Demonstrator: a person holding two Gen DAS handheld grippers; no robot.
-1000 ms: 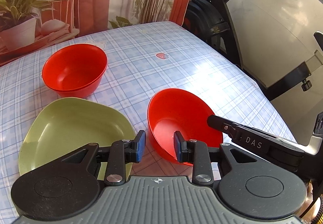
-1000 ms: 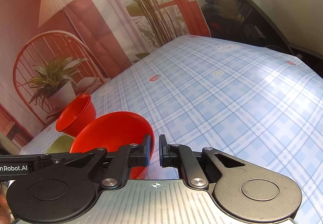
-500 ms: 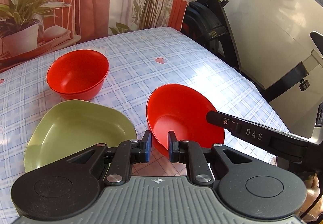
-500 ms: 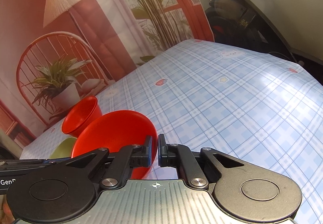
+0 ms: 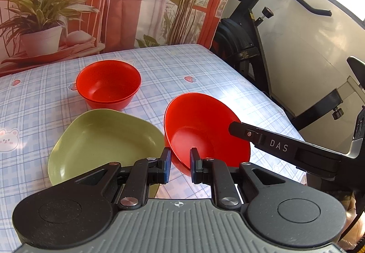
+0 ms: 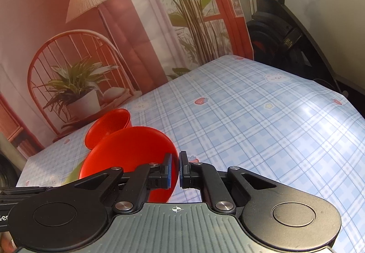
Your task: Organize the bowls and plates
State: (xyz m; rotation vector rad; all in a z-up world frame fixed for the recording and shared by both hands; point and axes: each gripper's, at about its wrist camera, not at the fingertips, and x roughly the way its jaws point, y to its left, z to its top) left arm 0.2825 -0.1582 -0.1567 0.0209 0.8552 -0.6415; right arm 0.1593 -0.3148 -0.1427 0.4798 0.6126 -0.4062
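Right claw: jaws nearly together, clamped on the rim of the near red bowl. One pad sits inside the rim, the other outside. The bowl is tilted steeply, mouth turned toward the left of the right wrist view.

Left claw: jaws close together with the same bowl's rim between them at its lower edge. Whether the pads press on the rim cannot be told for certain; the gap looks a little wider than the wall.

From the left wrist view, the right claw's finger marked "DAS" reaches in from the right and meets the bowl's rim on its far right side. So the bowl has one claw at each side and is tipped toward the left camera, its inside showing. Its lower edge is hidden behind the left claw, so contact with the table cannot be told.

Outward:
- Green plate just left of the held bowl, flat on the table, rims close or touching; cannot tell which.
- Second red bowl beyond the plate, upright. A line below its rim suggests stacked bowls; not certain.
- Table covered in blue plaid cloth with strawberry and bear prints.
- Printed backdrop behind the table.
- Exercise bike at the right.
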